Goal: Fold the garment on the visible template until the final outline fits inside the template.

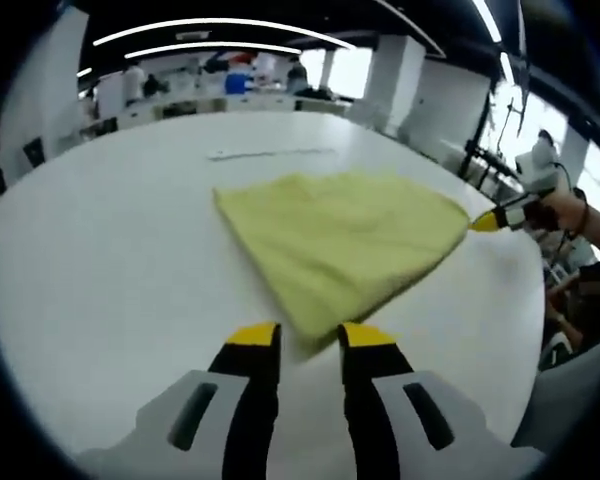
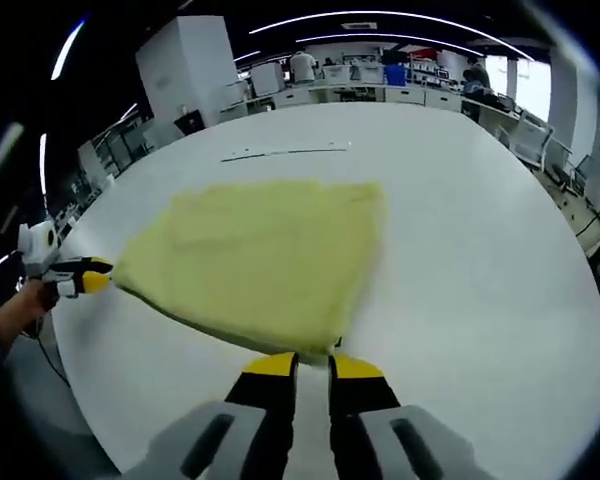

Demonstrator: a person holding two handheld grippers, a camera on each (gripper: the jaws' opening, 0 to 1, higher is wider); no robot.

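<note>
Two claws on one yellow garment [image 1: 345, 245], which lies partly folded across the middle of the white table [image 1: 100, 260], a thin line, perhaps the template edge [image 1: 270, 153], above it in the left gripper view. Left claw [image 1: 309, 336] at bottom centre of its view, jaws narrowly parted astride a near corner, pinch not confirmable; right claw [image 2: 312, 365] at bottom centre of its view likewise on the opposite corner, also seen at right edge [image 1: 488, 221]. Handling judgement: confirm both pinches, raise evenly, keep cloth taut, lay edge square toward the line.
</note>
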